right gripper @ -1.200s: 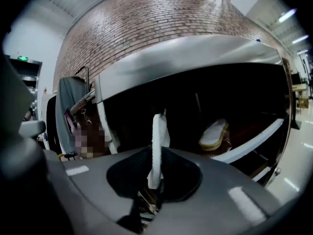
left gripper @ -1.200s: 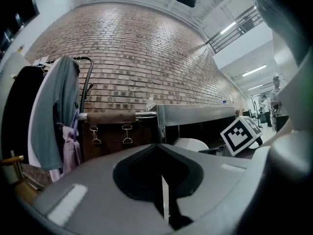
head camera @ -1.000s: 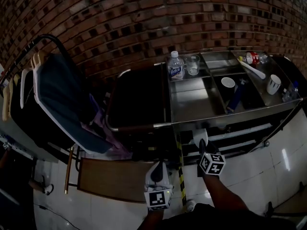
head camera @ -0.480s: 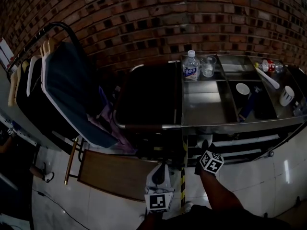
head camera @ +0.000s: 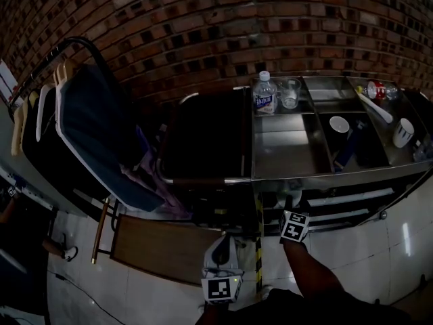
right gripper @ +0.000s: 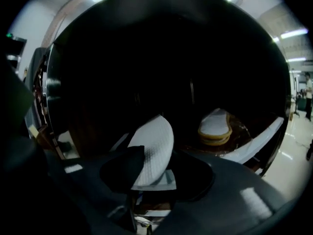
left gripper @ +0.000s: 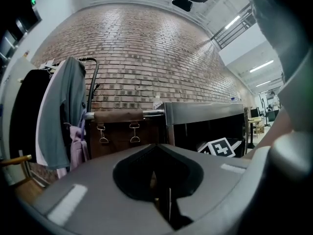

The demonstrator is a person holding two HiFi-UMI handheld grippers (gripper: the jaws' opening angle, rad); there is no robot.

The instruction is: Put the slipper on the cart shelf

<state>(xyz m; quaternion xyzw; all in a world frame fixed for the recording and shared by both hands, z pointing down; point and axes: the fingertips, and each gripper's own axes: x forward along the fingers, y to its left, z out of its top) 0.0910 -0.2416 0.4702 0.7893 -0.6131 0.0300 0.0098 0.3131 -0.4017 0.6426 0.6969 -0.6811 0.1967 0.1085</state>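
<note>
White slipper [right gripper: 153, 146] leans inside the shelf [right gripper: 243, 129] between the right gripper's [right gripper: 151, 181] spread jaws, which have just been opening; left gripper's [left gripper: 162, 192] jaws are pressed together.

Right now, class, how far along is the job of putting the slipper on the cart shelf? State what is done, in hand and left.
Done: a second slipper lies at the back of the lower cart shelf. In hand: the right tool has the white slipper tilted between its jaws, which have just been opening, inside that shelf. Left: probably draw that tool out clear. The left tool is shut, empty.
</note>
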